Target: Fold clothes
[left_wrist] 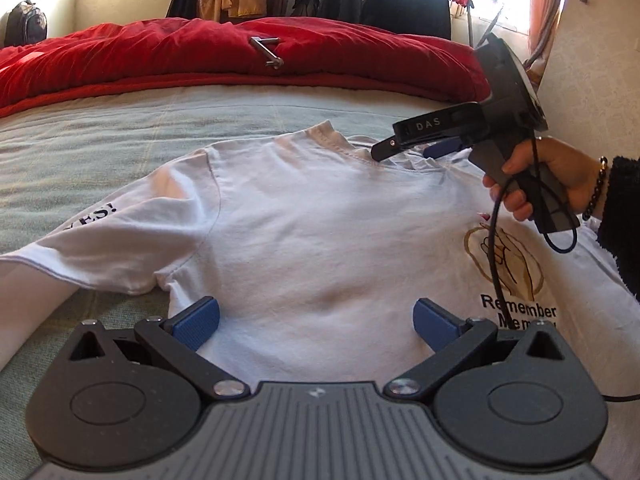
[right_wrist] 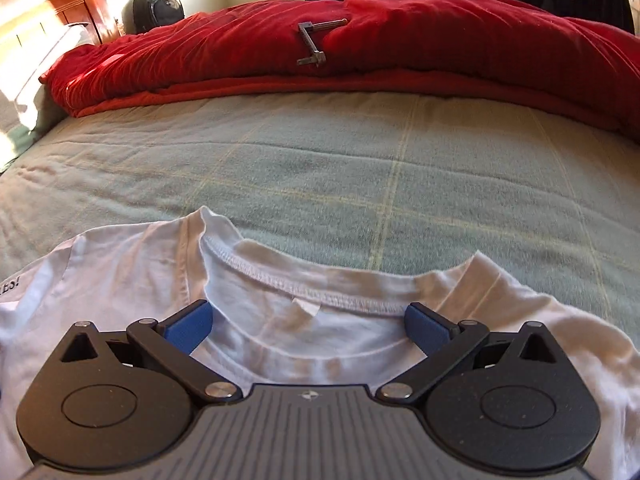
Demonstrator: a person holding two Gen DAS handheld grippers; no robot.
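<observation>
Across the green checked blanket (right_wrist: 320,168) my white printed T-shirt (left_wrist: 320,220) lies flat; left gripper (left_wrist: 316,320) and right gripper (right_wrist: 308,326) both spread, red duvet (right_wrist: 360,40) beyond.

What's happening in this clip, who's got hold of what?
A person holds a gripper in each hand over a white T-shirt spread flat, front up, on a green blanket. The left gripper hovers open over the chest area, gripping nothing. The right gripper is open at the collar, its fingers straddling the neckline without pinching it. No fold has been made. A red duvet lies bunched behind.
</observation>
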